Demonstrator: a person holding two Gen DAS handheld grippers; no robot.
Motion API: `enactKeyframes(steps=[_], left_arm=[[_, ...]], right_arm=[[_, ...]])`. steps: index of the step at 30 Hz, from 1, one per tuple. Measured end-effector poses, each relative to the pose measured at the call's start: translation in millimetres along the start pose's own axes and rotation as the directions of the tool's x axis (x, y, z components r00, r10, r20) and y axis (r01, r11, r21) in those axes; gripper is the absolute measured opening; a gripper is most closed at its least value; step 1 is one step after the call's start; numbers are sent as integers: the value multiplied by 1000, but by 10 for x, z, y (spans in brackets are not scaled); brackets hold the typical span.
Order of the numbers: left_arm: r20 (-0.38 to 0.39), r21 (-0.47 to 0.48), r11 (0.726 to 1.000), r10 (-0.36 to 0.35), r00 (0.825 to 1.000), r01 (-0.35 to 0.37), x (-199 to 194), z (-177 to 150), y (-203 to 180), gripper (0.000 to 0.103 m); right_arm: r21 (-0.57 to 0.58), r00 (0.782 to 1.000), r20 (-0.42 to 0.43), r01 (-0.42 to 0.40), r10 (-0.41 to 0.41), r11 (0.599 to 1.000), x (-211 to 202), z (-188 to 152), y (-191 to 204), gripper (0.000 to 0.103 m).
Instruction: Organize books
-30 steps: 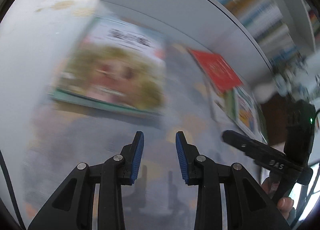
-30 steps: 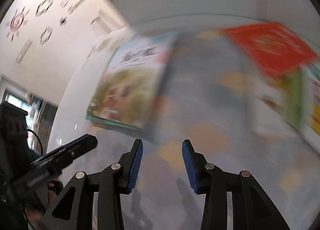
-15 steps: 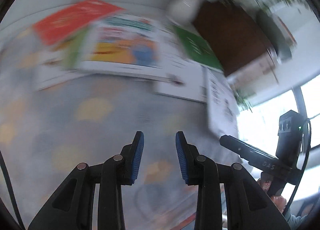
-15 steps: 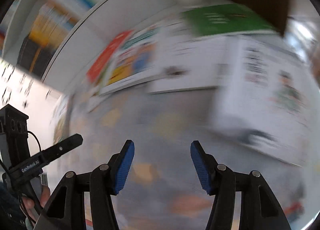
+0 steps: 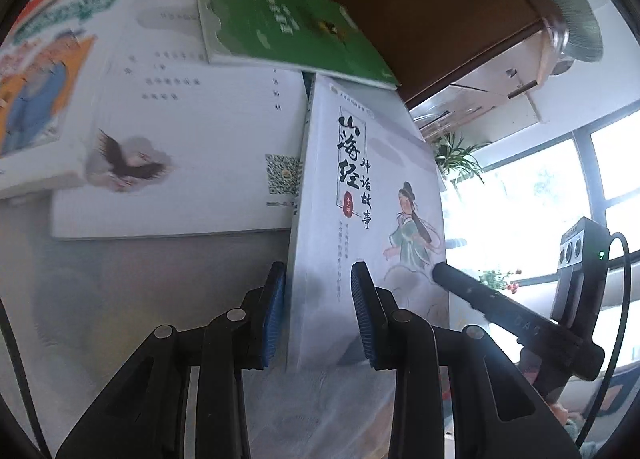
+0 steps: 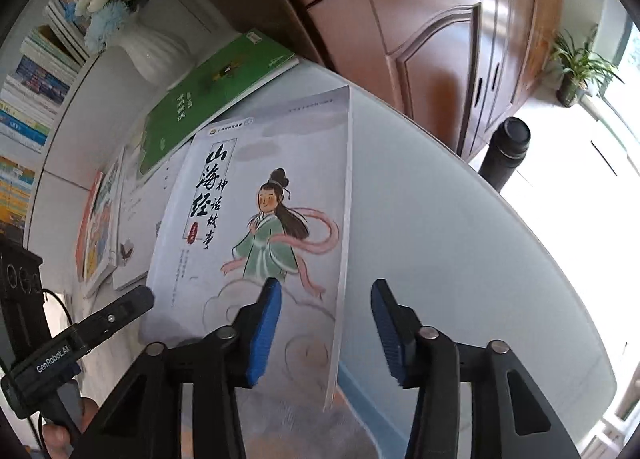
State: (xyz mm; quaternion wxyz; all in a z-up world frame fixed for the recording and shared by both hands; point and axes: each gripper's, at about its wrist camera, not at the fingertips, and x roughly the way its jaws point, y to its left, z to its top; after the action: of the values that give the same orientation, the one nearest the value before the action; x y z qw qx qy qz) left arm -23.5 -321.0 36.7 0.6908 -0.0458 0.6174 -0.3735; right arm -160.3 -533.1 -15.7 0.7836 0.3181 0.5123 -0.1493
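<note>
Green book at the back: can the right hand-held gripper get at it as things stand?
Probably not directly: the right hand-held gripper sits open over the near edge of the white storybook, which lies between it and the green book.

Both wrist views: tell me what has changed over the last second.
Both grippers swept along the table from the red book end to the white picture book. The left gripper now straddles its left edge, the right gripper its right edge, jaws just narrowed. Nothing grasped. The books lie as before.
</note>
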Motion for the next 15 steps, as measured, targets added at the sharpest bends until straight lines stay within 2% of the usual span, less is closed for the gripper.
enactKeyframes(steps=[4,8,12,15], left_arm=[[-15,-17,999,-52,999,51,69,-34,-10,30],[-1,-6,996,-92,996,92,-61,-185,-58,30],[38,-5,997,-71,997,72,-245,-530,-93,30],[66,-84,995,-51,997,57,-405,-794,79,30]], right_arm=[[-58,999,-33,21,-22,998,136,16,98,40],[-89,1000,-26,-15,13,996,-22,-23,78,40],[-221,997,-76,-21,4,975,-139,-196,381,40],[-307,994,-108,-34,1,951,-187,-457,592,40]])
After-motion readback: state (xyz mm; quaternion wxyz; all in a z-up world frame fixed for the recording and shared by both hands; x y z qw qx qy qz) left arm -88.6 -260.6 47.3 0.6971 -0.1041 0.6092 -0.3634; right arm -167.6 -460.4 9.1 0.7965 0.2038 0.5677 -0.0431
